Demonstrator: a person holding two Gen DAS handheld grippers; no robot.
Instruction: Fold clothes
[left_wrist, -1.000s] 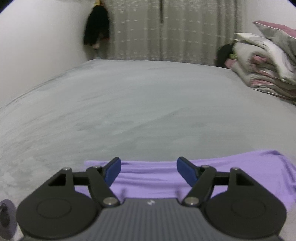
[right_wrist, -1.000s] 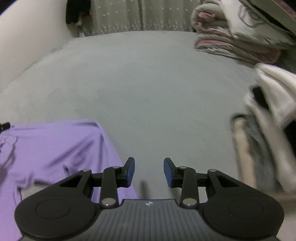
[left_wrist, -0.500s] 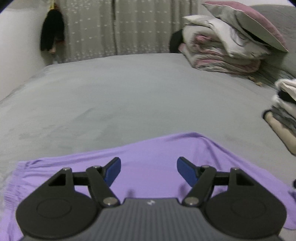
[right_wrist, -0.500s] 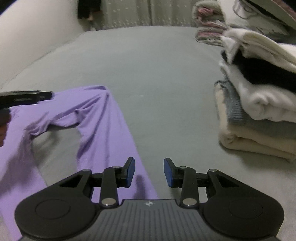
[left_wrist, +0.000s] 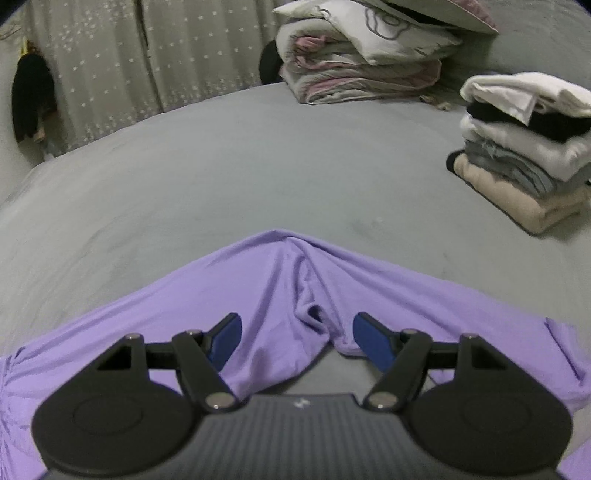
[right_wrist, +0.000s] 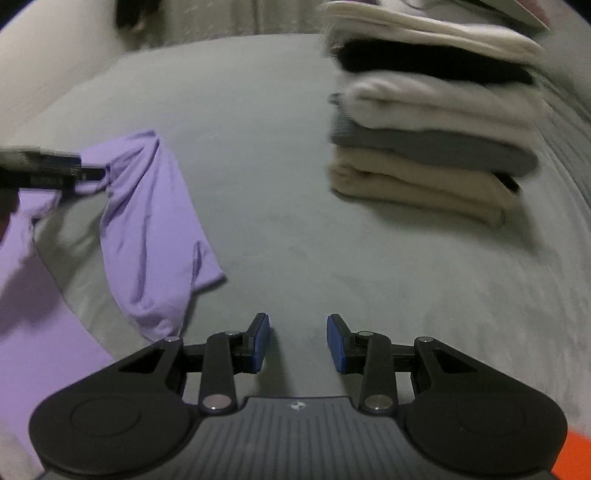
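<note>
I observe a wide grey bed surface with a matte, slightly mottled cover (left_wrist: 258, 166) filling the centre of both views. In the left wrist view, a pale grey curtain with small white speckles (left_wrist: 147, 55) hangs across the upper left; a plain off-white wall (left_wrist: 7, 122) meets it at the far left edge. A grey padded headboard (left_wrist: 546, 40) occupies the upper right corner. Lighting is dim and even.

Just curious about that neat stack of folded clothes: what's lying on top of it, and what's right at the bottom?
On the stack a white folded piece lies on top, over a black one; a beige piece is lowest, resting on the grey bed. Anything beneath it is covered.
</note>
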